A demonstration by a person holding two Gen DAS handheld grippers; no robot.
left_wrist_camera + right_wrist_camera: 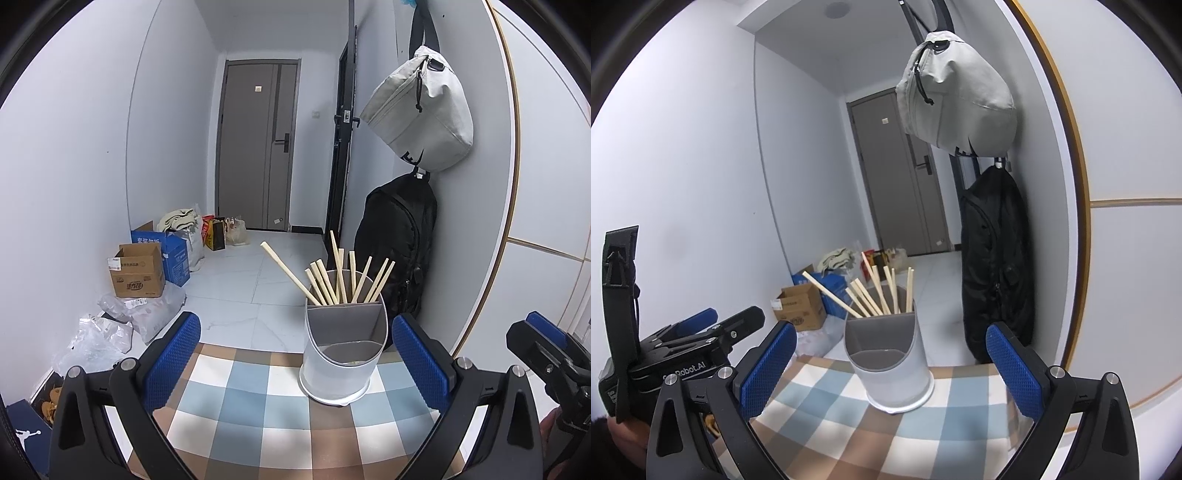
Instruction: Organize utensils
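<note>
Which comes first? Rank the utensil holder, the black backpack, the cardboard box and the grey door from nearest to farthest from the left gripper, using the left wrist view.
From the left gripper:
1. Utensil holder, on the checked cloth just ahead, slightly right.
2. Black backpack, hanging on the right wall behind the holder.
3. Cardboard box, on the floor to the left; close to the backpack in range, hard to call.
4. Grey door, at the hallway's far end.

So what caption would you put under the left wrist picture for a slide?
Open left hand-held gripper faces a white utensil holder of wooden chopsticks on a checked tablecloth.
</note>
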